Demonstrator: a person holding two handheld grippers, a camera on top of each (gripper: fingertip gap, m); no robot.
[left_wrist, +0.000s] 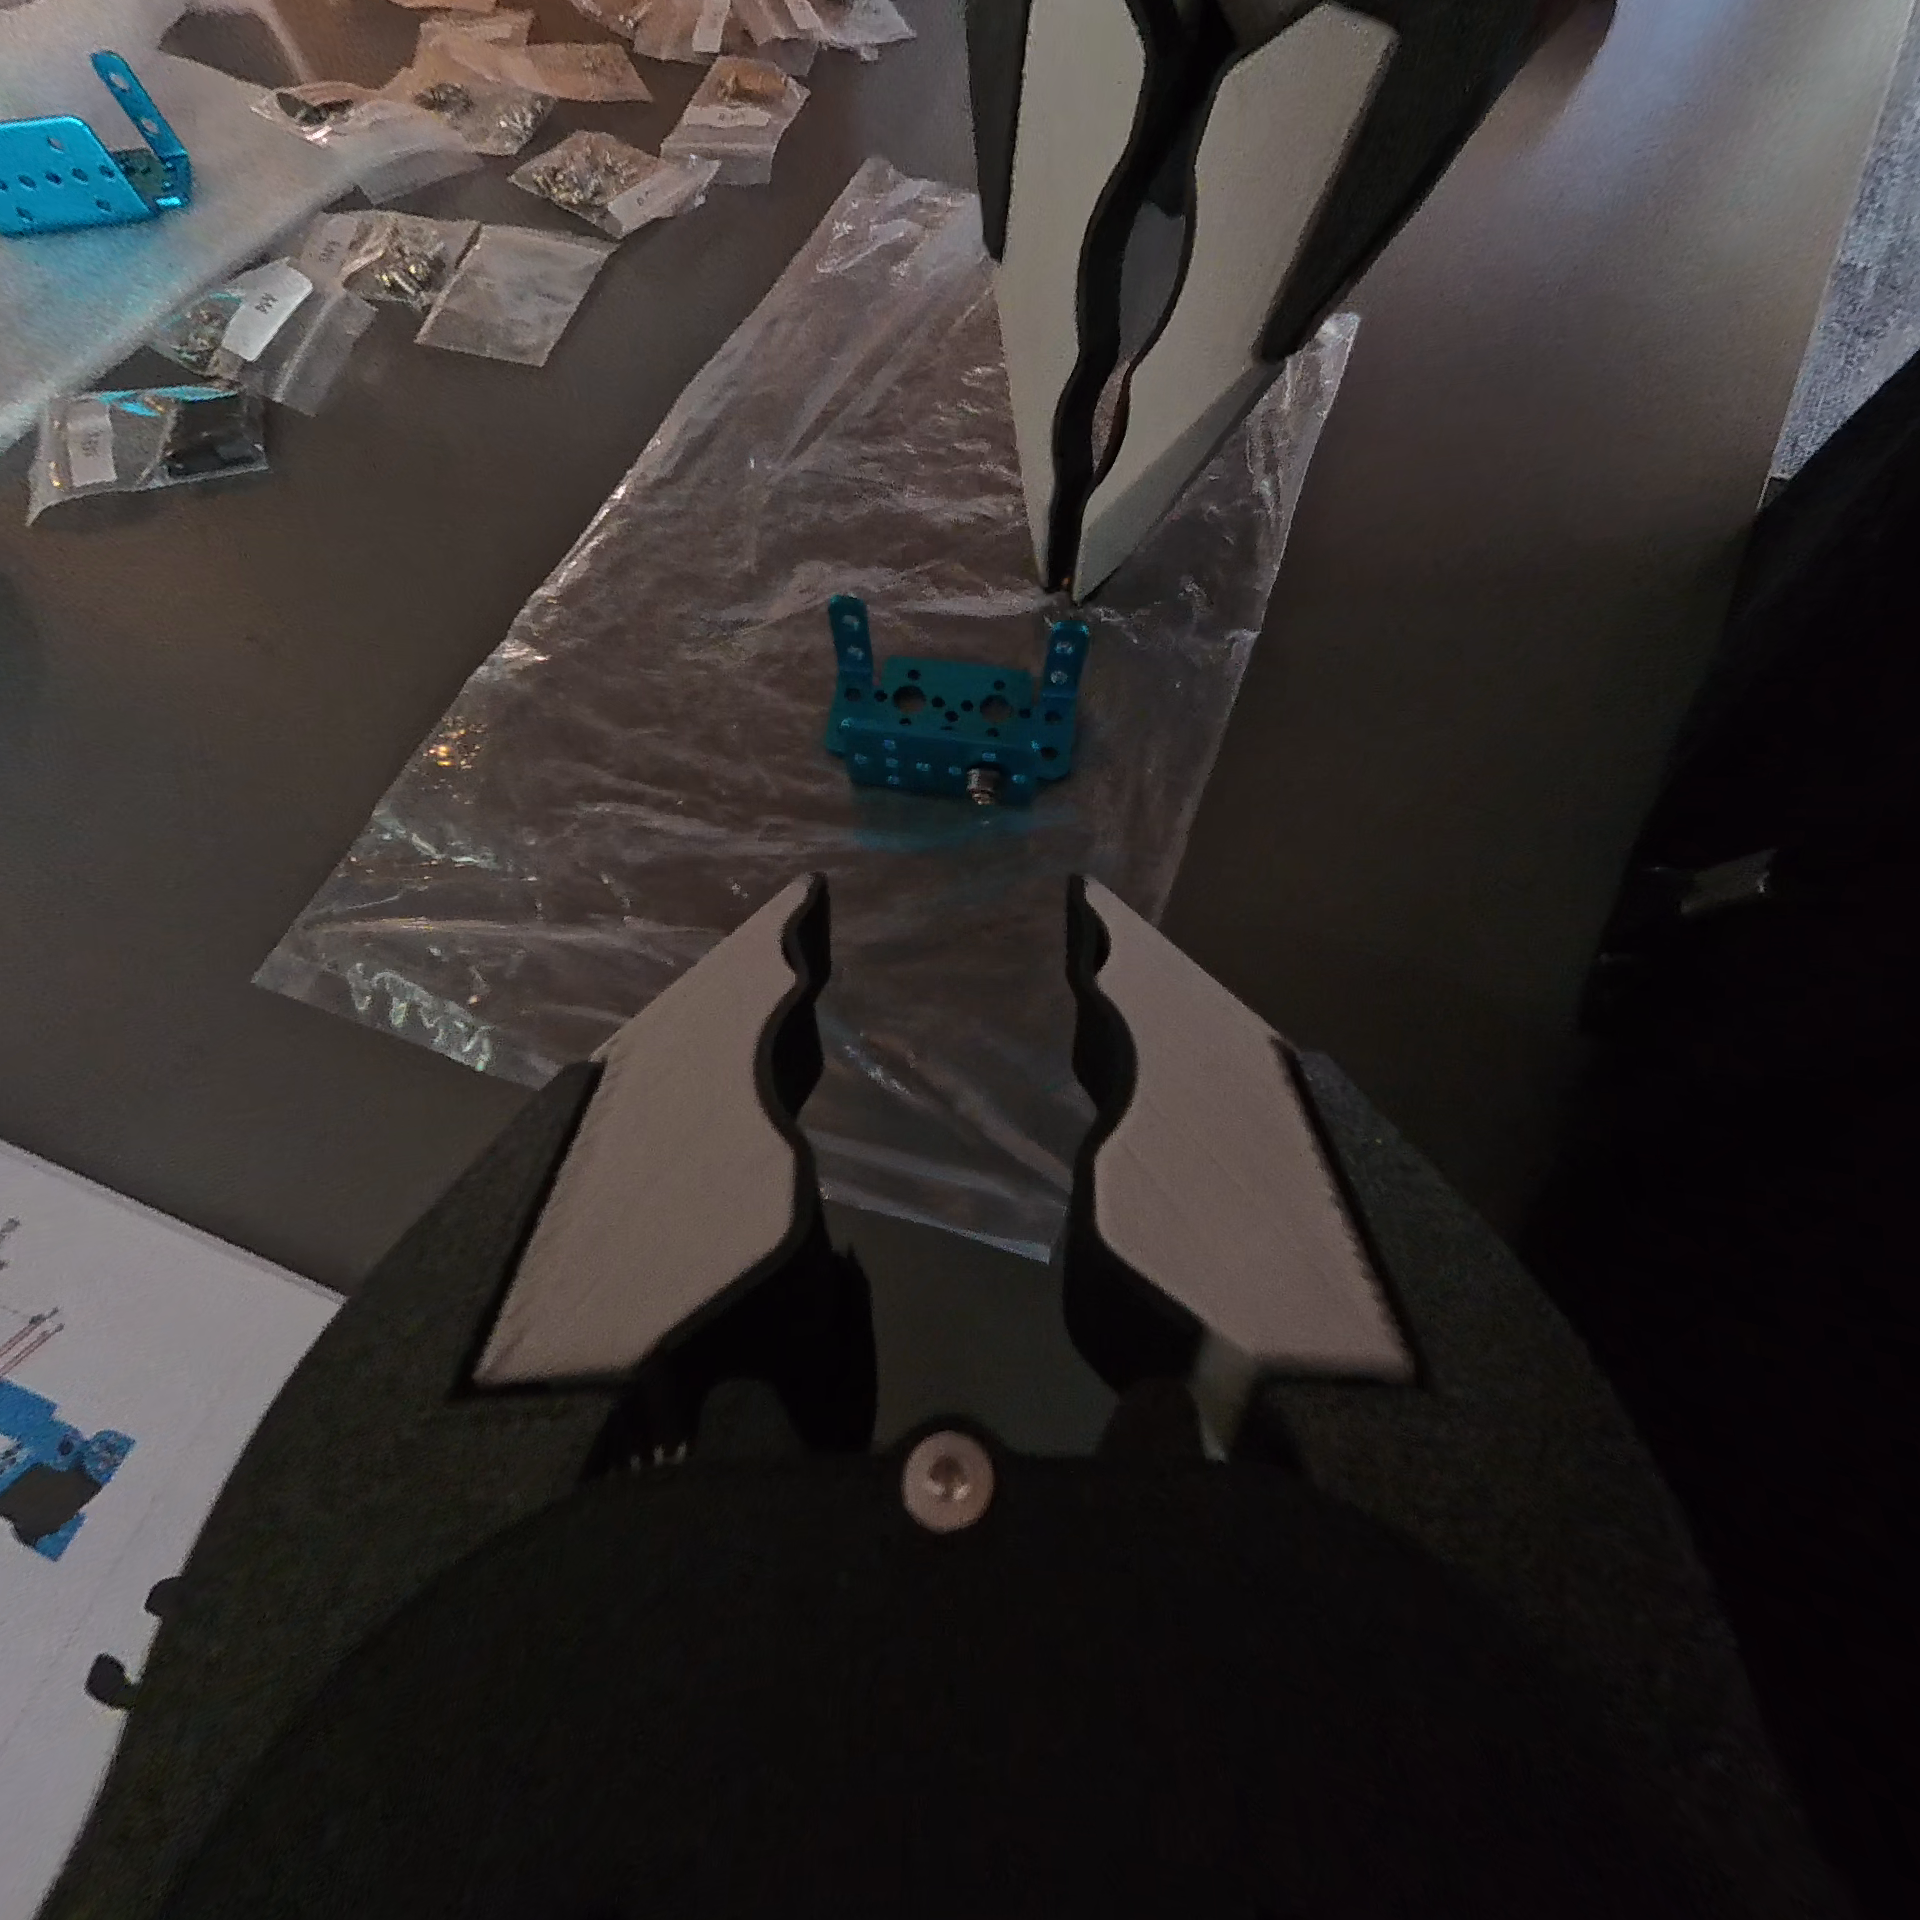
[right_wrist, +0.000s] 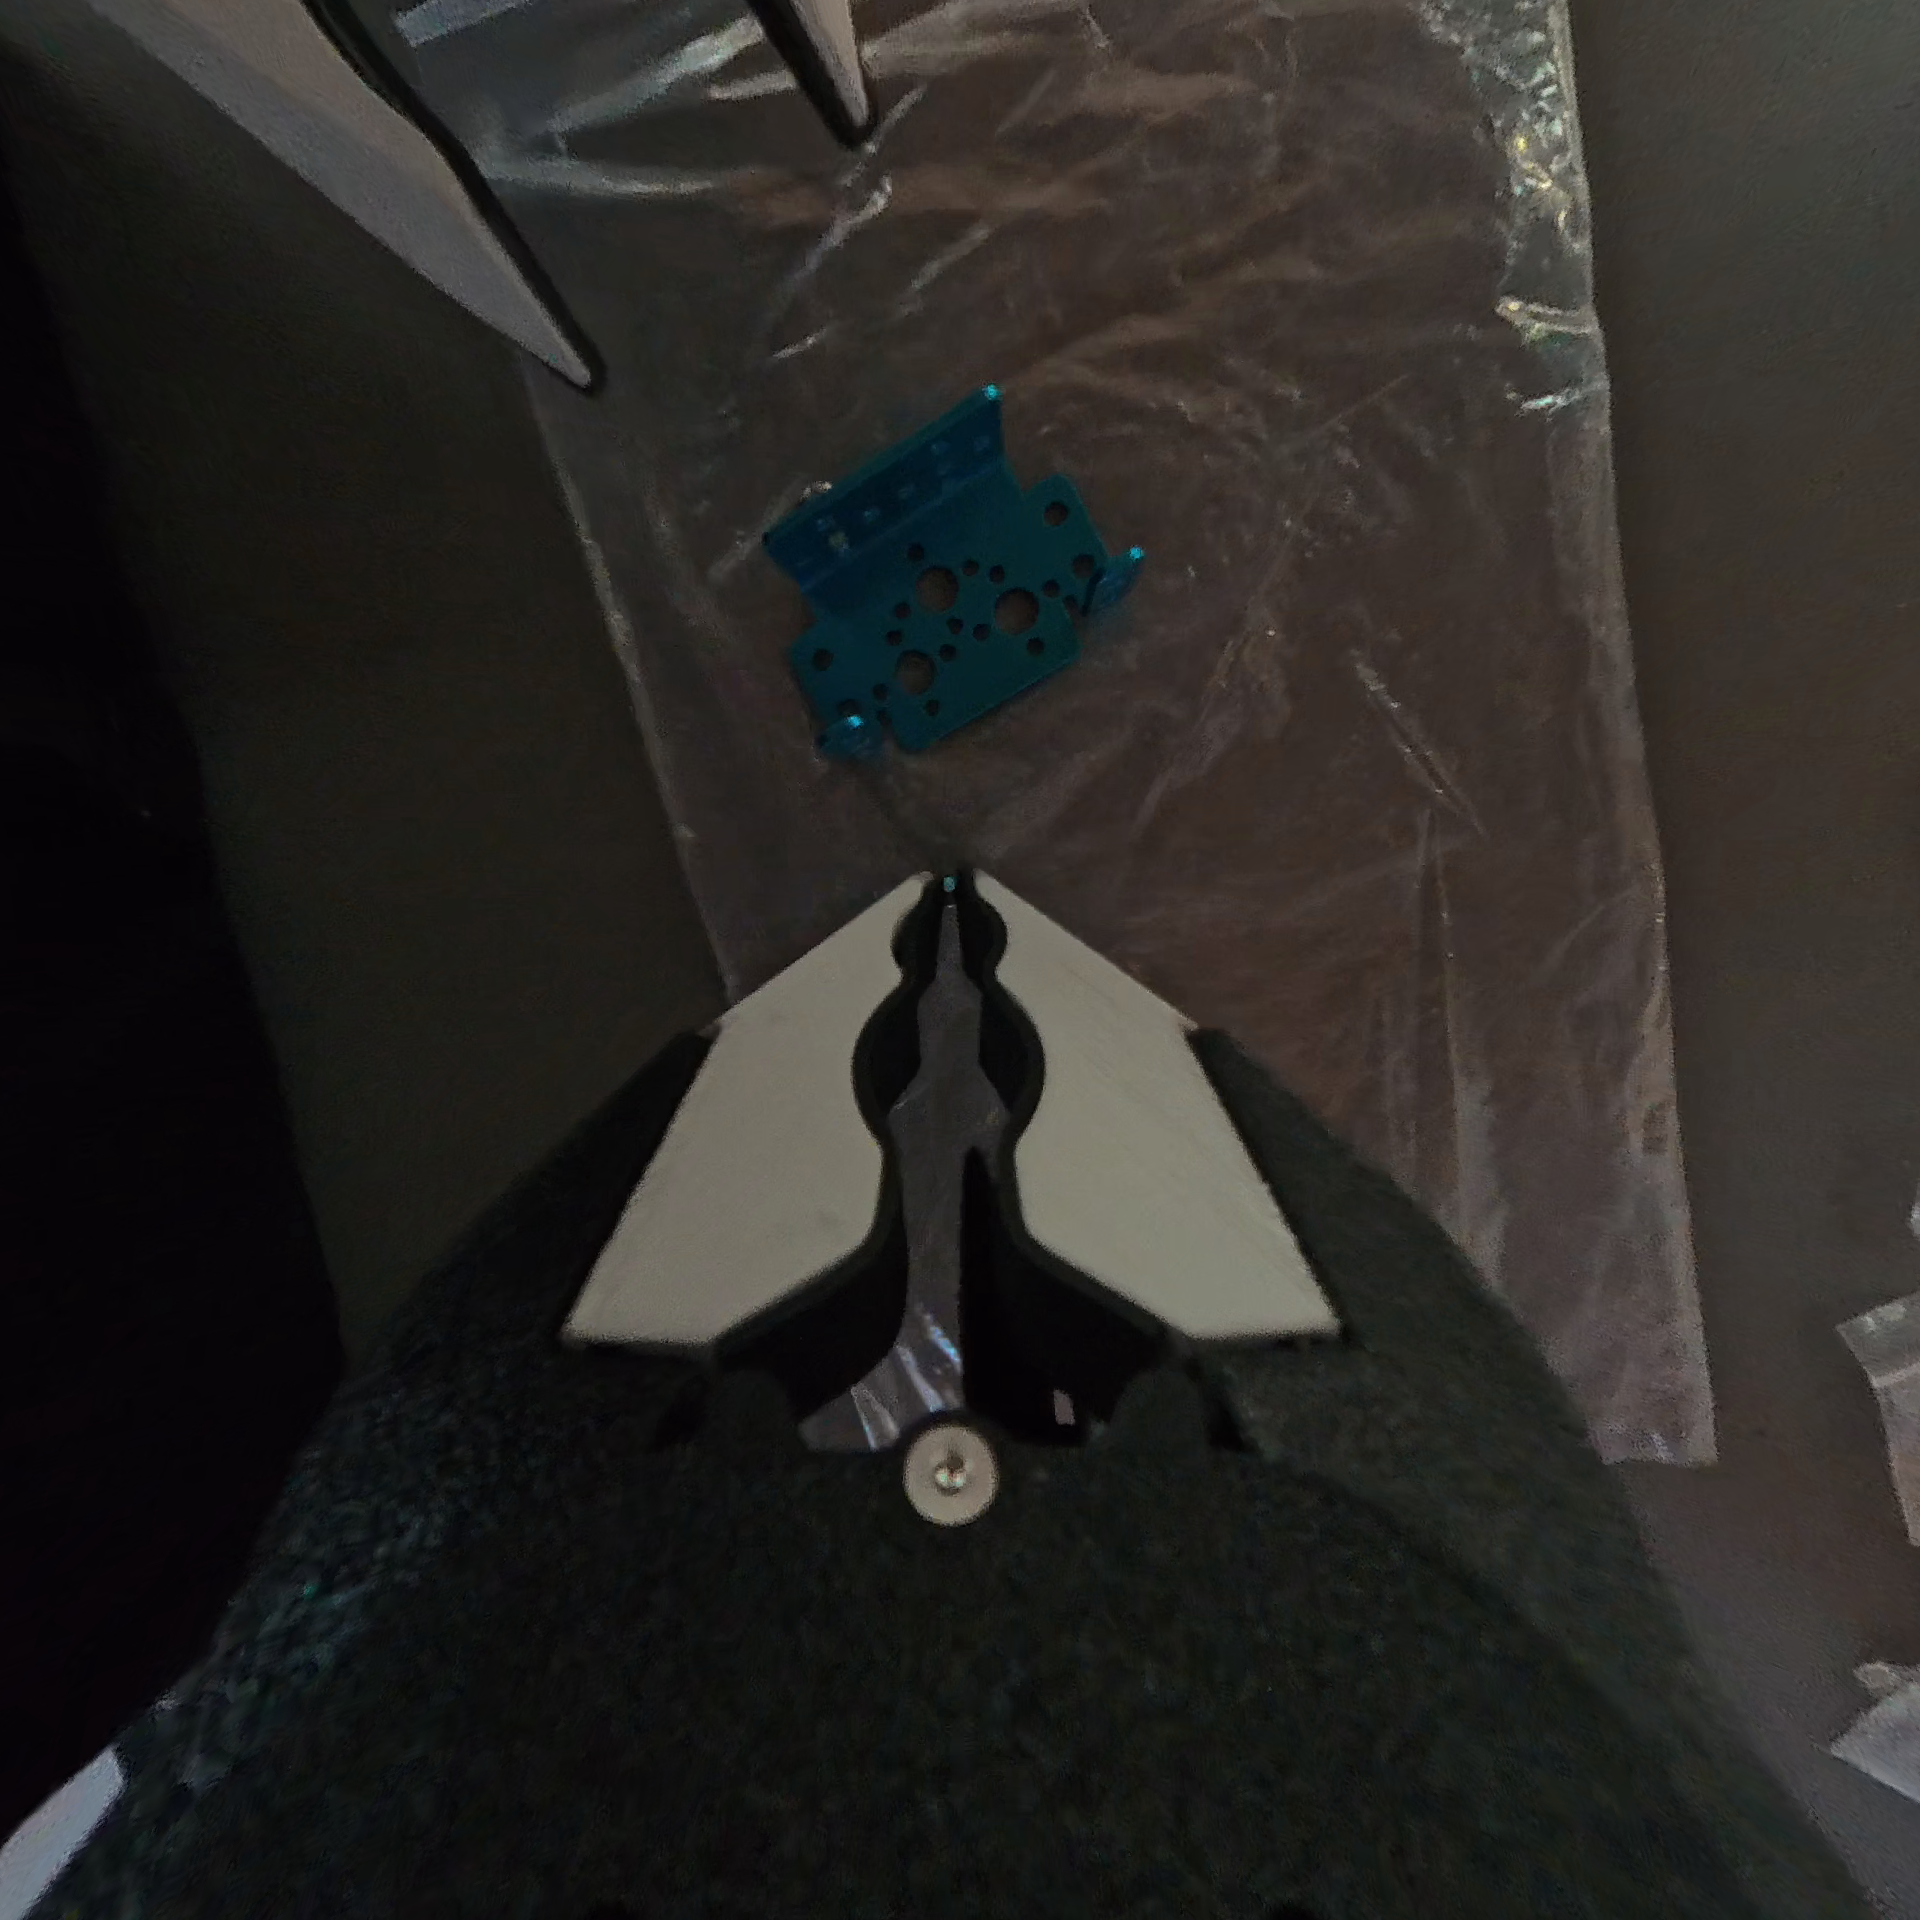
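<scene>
bracket (left_wrist: 961, 717) of blue metal lies on clear plastic bag (left_wrist: 644, 790), between both tools. left gripper (left_wrist: 945, 894) is spread apart and empty, bracket at its 12 o'clock. right gripper (right_wrist: 948, 881) is pinched together on the bag film; a tug may slide the bracket. its two arms point upward, long axis 3 to 9 o'clock in the left wrist view.

Small parts inside the little bags (left_wrist: 582, 177) at the far left are too tiny to make out. The printed sheet (left_wrist: 94, 1382) is cut off by the left edge. Whether the right gripper (right_wrist: 948, 881) pinches the plastic bag (right_wrist: 1299, 644) can't be told.
</scene>
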